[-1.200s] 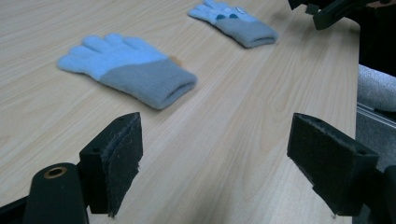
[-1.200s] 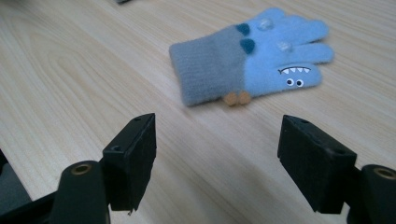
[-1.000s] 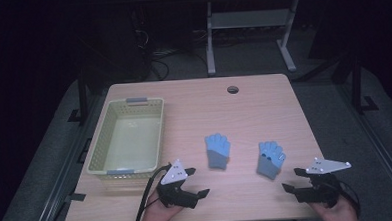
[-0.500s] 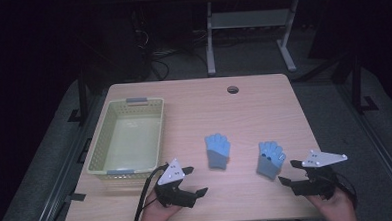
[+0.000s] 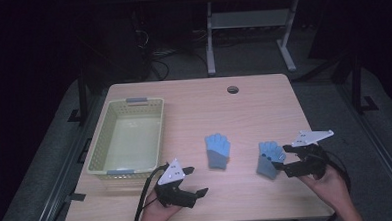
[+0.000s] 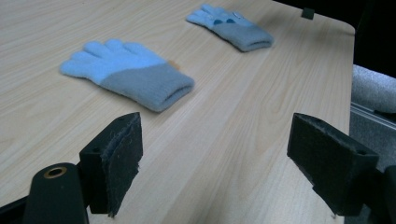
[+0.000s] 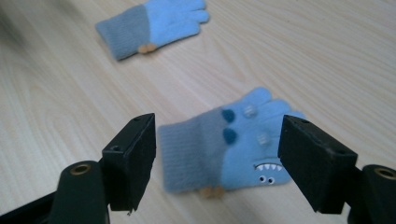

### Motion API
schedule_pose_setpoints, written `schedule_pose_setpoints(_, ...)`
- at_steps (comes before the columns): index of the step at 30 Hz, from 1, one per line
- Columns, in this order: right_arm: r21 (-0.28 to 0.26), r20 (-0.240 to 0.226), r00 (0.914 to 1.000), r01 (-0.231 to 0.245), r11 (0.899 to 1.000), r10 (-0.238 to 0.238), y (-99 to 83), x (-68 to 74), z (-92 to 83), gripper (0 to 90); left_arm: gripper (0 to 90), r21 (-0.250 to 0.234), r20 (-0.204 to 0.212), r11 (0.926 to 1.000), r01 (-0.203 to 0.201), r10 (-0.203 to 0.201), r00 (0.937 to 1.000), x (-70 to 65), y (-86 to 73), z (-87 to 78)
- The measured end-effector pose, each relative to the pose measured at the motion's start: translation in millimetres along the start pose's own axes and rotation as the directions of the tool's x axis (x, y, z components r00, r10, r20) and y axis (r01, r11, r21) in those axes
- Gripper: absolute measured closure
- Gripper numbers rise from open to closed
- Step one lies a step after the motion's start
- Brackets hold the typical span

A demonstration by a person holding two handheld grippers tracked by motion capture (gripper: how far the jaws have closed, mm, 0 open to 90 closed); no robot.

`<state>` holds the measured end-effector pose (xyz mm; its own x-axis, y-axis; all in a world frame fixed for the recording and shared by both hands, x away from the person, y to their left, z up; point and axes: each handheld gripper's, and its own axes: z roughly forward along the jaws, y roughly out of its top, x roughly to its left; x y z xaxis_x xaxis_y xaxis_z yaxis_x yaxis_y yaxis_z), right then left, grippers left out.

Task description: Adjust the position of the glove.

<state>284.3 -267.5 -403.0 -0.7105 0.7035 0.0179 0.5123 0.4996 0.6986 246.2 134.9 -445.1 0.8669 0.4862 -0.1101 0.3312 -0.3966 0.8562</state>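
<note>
Nearest, at about 7 o'clock on the wooden surface (image 5: 194, 115), the left tongs (image 5: 196, 181) sit low in the person's left hand (image 5: 156, 216) with the jaws spread wide and nothing between them. At about 4 o'clock the right tongs (image 5: 279, 160) are held in the right hand (image 5: 332, 187), jaws also wide, just beside the cuff end of the right-hand blue glove (image 5: 268, 158); in the right gripper view this glove (image 7: 229, 147) lies flat between the two jaws' lines, showing dark dots and a small toothed face, though whether a jaw touches it I cannot tell. Just past the left tongs, near the middle, the other blue glove (image 5: 218, 150) lies flat, fingers toward 12 o'clock, grey cuff nearest. Farther off at 9 to 10 o'clock stands a pale yellow-green basket (image 5: 101, 139). At 12 o'clock, a small dark hole (image 5: 232, 90) marks the far edge
</note>
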Motion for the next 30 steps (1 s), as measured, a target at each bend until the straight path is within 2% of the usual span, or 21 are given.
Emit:
schedule_pose_setpoints(3, 0.020, 0.004, 1.0000, 0.000, 1.000, 0.000, 5.7, -5.0, 3.0, 27.7, 17.8, 0.001, -0.002, 0.9999, -0.014, 0.014, 0.9999, -0.5, 1.0, -0.6)
schedule_pose_setpoints(6, 0.029, 0.008, 0.9999, -0.008, 1.000, 0.008, 9.4, -10.1, 8.5, 29.3, 17.8, 0.001, 0.002, 1.0000, -0.006, 0.006, 1.0000, -0.4, 0.8, -0.1)
schedule_pose_setpoints(12, 0.089, 0.029, 0.9993, -0.027, 0.996, 0.025, 6.8, -17.3, 30.5, 35.7, 17.8, 0.004, -0.001, 1.0000, -0.006, 0.006, 1.0000, -0.1, -0.6, -0.6)
schedule_pose_setpoints(14, 0.104, 0.017, 0.9989, -0.045, 0.994, 0.044, 5.3, -19.0, 39.1, 37.7, 17.8, 0.002, -0.002, 1.0000, -0.005, 0.005, 1.0000, 0.1, -0.5, -0.7)
schedule_pose_setpoints(16, 0.126, 0.026, 0.9988, -0.044, 0.991, 0.041, 4.0, -18.8, 45.6, 38.7, 17.8, 0.003, -0.003, 1.0000, -0.004, 0.004, 1.0000, 0.9, -0.7, -0.2)
schedule_pose_setpoints(21, 0.138, 0.015, 0.9984, -0.057, 0.989, 0.055, -2.4, -16.5, 54.8, 43.6, 17.8, 0.012, 0.000, 0.9999, -0.003, 0.003, 1.0000, 1.9, -2.0, 1.2)
schedule_pose_setpoints(25, 0.168, 0.031, 0.9988, -0.042, 0.985, 0.037, -10.0, -16.5, 61.8, 49.2, 17.9, 0.019, 0.003, 0.9998, -0.007, 0.007, 1.0000, -1.0, -2.7, 1.6)
schedule_pose_setpoints(28, 0.140, 0.043, 0.9966, -0.076, 0.987, 0.071, -15.2, -16.0, 62.4, 53.6, 17.9, 0.020, 0.007, 0.9997, -0.012, 0.012, 0.9999, -1.3, -2.7, 3.0)
schedule_pose_setpoints(30, 0.143, 0.055, 0.9971, -0.060, 0.988, 0.052, -15.4, -13.1, 62.2, 57.9, 17.9, 0.026, 0.007, 0.9996, -0.006, 0.006, 1.0000, -1.6, -3.1, 4.9)
